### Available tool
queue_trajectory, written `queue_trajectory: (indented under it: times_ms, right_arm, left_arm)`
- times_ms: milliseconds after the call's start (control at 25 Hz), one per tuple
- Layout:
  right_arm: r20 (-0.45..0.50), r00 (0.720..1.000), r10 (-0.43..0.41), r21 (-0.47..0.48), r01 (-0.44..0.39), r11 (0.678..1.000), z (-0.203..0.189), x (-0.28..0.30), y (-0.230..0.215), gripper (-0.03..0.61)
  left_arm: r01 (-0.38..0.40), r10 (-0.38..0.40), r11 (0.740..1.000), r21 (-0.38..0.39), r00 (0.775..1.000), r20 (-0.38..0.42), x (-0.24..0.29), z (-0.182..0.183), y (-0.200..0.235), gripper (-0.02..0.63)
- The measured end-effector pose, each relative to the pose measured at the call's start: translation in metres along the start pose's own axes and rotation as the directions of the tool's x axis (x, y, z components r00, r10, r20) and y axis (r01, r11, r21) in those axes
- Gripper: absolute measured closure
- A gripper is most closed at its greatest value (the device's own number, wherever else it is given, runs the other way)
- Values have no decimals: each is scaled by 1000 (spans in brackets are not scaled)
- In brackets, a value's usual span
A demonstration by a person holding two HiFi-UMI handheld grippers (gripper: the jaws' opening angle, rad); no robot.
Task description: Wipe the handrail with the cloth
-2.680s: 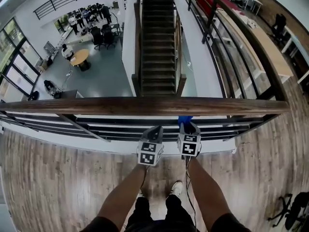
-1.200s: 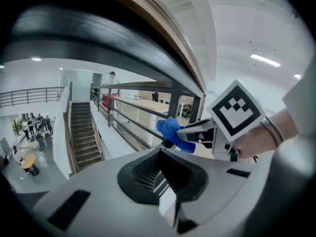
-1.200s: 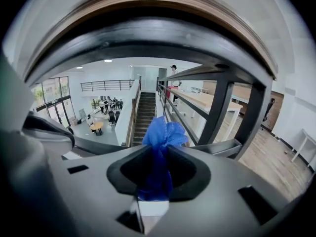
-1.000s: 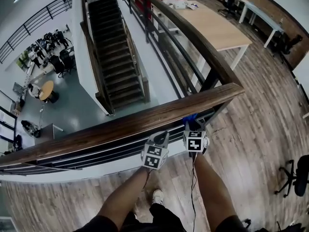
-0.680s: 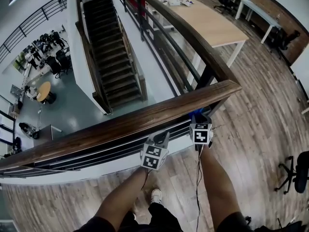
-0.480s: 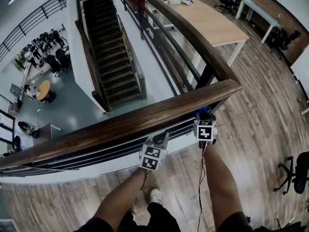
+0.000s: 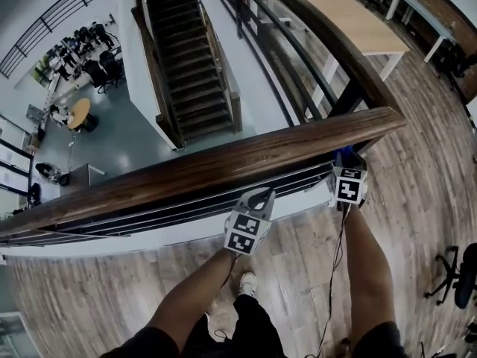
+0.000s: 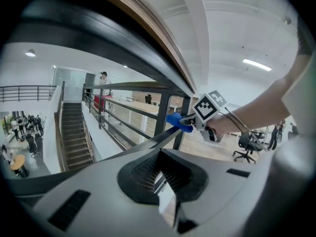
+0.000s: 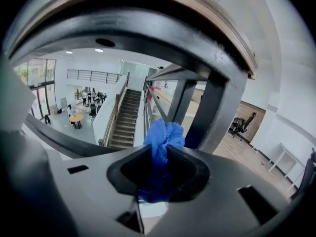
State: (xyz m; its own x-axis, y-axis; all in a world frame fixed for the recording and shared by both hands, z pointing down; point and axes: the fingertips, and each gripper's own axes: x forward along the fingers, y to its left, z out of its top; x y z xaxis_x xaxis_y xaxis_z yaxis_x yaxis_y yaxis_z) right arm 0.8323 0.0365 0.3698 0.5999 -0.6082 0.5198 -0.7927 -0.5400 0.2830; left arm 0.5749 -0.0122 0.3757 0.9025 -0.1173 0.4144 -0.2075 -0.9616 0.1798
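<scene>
Wood-plank mezzanine floor (image 7: 89, 304): left gripper (image 7: 257, 196), jaws together and empty, just below wooden handrail (image 7: 223, 162); right gripper (image 7: 344, 159) clamps blue cloth (image 9: 160, 142) under the handrail's corner, beside black post (image 9: 217, 107).

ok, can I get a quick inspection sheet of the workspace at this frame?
Surface: brown wooden handrail on dark metal bars, ending at a corner on the right; no marks made out.
Job's things: crumpled blue cloth just below the handrail near that corner; contact cannot be told.
Clutter: nothing seen.
Grippers: right gripper jaws shut on the cloth; left gripper jaws together, nothing between them.
Cables: thin black cable hangs from the right gripper along the forearm.
Surroundings: wood plank floor; beyond the rail an open drop to a dark staircase and grey lower floor; black office chair at right.
</scene>
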Motion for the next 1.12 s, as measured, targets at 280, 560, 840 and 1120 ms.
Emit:
queue_trajectory:
  times_ms: [280,560,840,1120]
  right_arm:
    - [222,970,102,131,-133,982,19,-67,114,479]
    - [327,890,318,54,-354,934,12,-160,341,479]
    - [292,805,516,-16,-535,845,-21,-228,546,479]
    - [191,727,659,-87,-656,749,-46,-255,737,479]
  left_arm:
    - [-121,129,988,-94,988,89,-84,-26,62,609]
    - [-263,282,950,-171,954,102,-215,-89,150,609]
    - [-417,443,871,-259,895,51,-355,-186,235,609]
    - [-549,594,741,-386,804,-3,-491,-273,337,609]
